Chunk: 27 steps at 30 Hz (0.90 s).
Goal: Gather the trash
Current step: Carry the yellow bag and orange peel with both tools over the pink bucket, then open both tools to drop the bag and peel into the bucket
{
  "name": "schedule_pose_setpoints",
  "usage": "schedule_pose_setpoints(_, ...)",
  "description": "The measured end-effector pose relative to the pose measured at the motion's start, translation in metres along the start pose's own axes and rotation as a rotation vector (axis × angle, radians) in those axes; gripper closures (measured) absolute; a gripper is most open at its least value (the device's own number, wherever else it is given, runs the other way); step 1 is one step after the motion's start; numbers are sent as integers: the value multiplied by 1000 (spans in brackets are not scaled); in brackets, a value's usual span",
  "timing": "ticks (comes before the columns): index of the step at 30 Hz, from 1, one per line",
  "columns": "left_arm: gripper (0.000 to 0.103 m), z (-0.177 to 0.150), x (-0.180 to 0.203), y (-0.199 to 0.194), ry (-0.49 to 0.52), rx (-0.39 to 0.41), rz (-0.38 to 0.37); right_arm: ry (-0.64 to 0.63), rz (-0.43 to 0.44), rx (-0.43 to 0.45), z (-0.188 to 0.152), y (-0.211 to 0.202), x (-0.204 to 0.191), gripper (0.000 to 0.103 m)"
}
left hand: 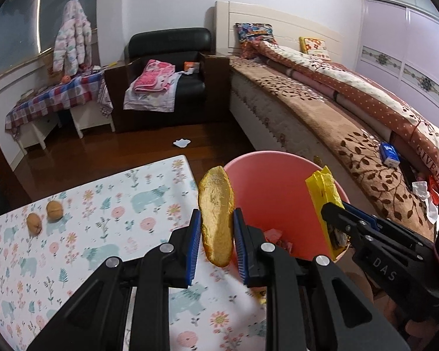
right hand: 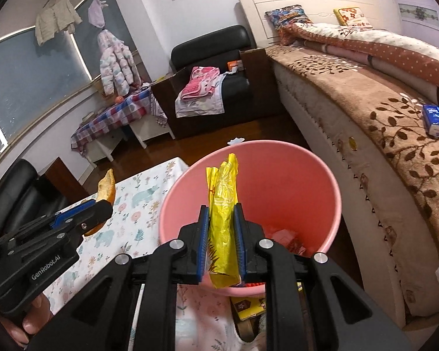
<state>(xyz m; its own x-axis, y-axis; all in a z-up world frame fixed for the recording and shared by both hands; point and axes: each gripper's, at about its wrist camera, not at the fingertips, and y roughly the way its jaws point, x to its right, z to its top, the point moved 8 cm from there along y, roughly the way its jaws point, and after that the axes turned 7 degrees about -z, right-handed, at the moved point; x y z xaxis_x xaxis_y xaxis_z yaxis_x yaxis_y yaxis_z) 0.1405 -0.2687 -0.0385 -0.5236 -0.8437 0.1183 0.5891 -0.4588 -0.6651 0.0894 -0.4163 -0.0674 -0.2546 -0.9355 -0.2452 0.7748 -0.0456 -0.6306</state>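
- I can't make out the red scraps at the bin [right hand: 322, 193] bottom; my fingers cover them.
- My left gripper [left hand: 215, 235] clamps a rough peel [left hand: 216, 213] at the table [left hand: 108, 204] edge, bin rim at 3 o'clock.
- My right gripper [right hand: 221, 239] pinches a crinkly yellow wrapper [right hand: 224, 204] over the open pink bin.
- Two walnuts [left hand: 45, 216] at 10 o'clock.

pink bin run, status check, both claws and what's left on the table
Left claw shut on orange peel. Right claw shut on yellow plastic wrapper, over pink plastic bin. Two walnuts left on table.
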Motion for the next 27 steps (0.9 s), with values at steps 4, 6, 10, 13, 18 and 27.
schedule_pose_setpoints(4,82,5,15,7,27,1,-21,13,-13,4,2,4,12,86)
schedule_pose_setpoints(6,82,8,22,12,43,-2,-32,20,-18,3,3,6,16,86)
schedule_pose_setpoints(10,82,10,34,24,61,-13,-48,38,-27,-2,4,12,25,86)
schedule_pose_setpoints(13,82,10,40,33,73,-25,-53,49,-33,-9,4,17,30,86)
schedule_pose_setpoints(18,82,8,45,49,79,-50,-57,56,-40,-20,2,26,36,86)
schedule_pose_setpoints(27,81,2,44,70,70,-95,-66,63,-53,-41,-1,38,42,86)
